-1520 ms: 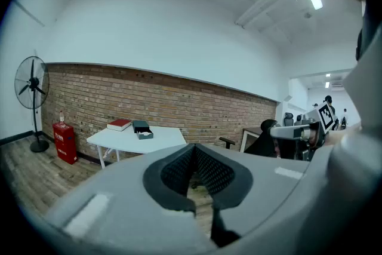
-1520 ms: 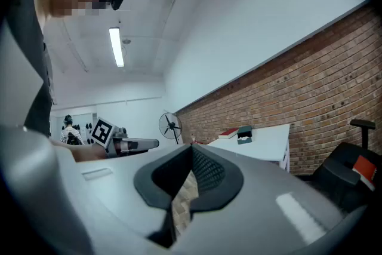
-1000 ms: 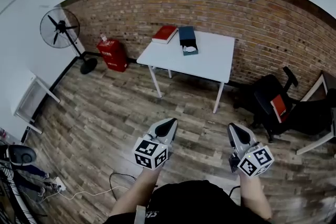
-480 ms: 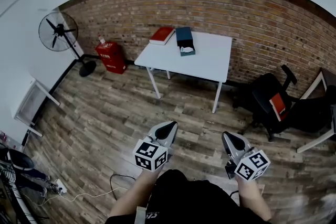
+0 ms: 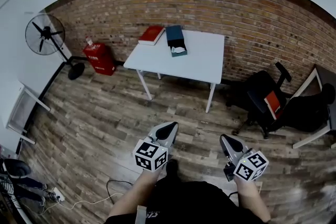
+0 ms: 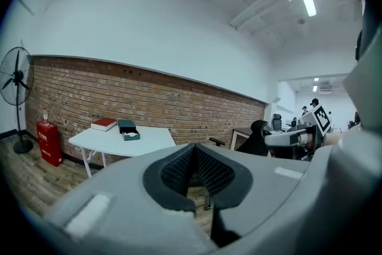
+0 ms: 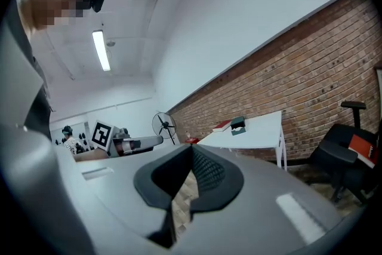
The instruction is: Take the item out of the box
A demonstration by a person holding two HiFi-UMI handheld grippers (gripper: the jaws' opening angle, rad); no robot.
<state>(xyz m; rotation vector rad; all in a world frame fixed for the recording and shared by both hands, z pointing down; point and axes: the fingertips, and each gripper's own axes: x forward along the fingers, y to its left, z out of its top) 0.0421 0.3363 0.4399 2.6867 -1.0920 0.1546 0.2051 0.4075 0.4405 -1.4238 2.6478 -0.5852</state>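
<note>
Head view: the dark box [image 5: 175, 39] sits on the white table [image 5: 202, 63] with a white item [image 5: 179, 50] at its near end (the label on the red container [image 5: 100, 58] is too small to read). The left gripper [image 5: 168, 125] and right gripper [image 5: 225, 138] point near level, well apart from the table. Left gripper view: jaws clenched, empty. Right gripper view: the same.

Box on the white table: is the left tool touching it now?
Apart. The head view shows the left tool near the person, over the wooden floor, and the box on the white table, with floor between them.
</note>
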